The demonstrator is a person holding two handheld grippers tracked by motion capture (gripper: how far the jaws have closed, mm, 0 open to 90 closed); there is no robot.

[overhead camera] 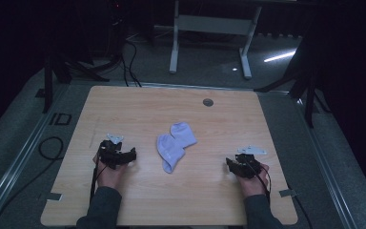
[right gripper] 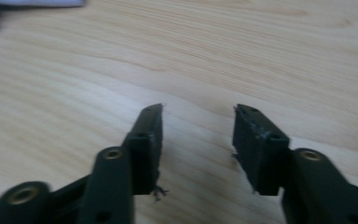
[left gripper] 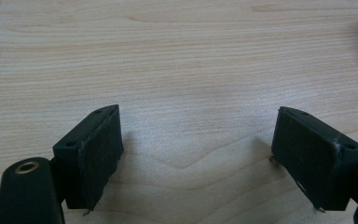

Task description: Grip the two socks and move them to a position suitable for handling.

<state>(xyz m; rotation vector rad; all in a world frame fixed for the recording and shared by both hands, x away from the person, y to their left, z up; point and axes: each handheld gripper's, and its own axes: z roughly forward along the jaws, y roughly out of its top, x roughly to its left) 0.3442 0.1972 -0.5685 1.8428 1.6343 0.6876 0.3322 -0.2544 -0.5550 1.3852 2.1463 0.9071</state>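
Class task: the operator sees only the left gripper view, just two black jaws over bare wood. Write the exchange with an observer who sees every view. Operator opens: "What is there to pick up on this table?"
Observer: Two pale lilac socks lie overlapping near the middle of the wooden table.
Operator: Where are they from my left gripper?
Observer: In the high view the left gripper rests to their left, apart from them, with nothing between its open jaws.
Operator: And the other gripper?
Observer: The right gripper sits on the socks' far side, jaws open and holding nothing; a sock edge shows at the top left of its own view.
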